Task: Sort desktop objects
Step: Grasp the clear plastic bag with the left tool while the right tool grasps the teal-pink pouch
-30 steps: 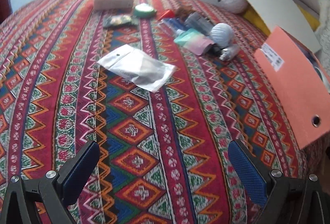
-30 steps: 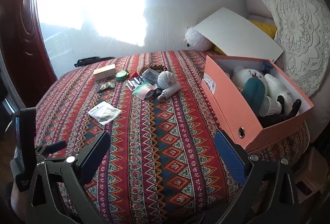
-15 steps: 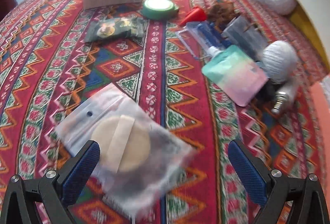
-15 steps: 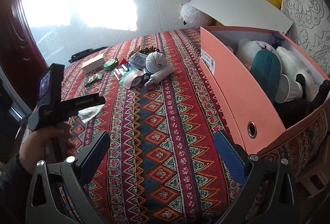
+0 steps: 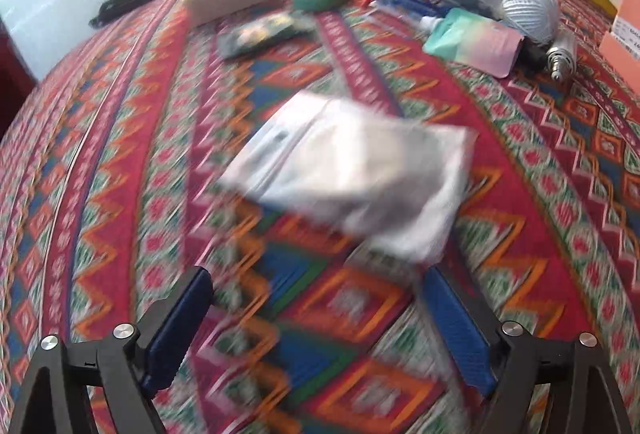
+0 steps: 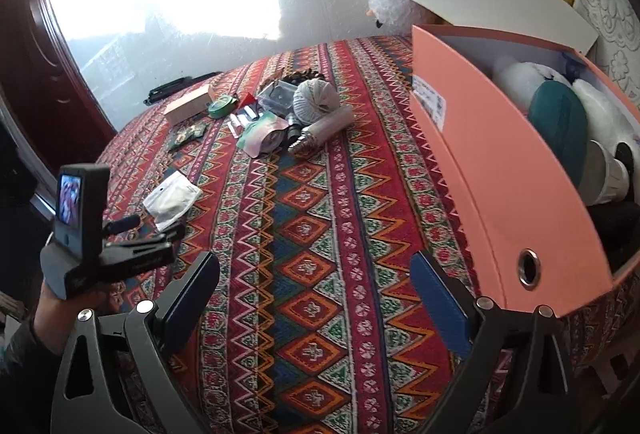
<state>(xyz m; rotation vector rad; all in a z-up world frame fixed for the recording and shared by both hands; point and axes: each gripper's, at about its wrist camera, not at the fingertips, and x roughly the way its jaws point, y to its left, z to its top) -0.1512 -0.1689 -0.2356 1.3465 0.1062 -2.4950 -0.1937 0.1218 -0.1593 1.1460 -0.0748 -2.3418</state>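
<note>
the clear plastic pouch (image 5: 352, 182) is being lined up by the left gripper (image 5: 316, 318); it lies flat on the patterned cloth (image 5: 120, 194), just ahead of closing, empty jaws. it's blurry, so contact probably isn't made. compared with a second ago, it's framed much closer. next, its edge needs pinching. the right gripper (image 6: 316, 298) is held wide, closing on nothing.

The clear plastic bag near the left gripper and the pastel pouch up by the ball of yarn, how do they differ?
The clear plastic bag is see-through and whitish; the pastel pouch is opaque, fading from teal to pink. The bag lies alone on the patterned cloth; the pouch sits in the cluster, against the ball of yarn and neighbouring items. The bag lies just ahead of the left gripper, whose jaws are closing with nothing between them; the pouch is farther off. Both lie flat.
</note>
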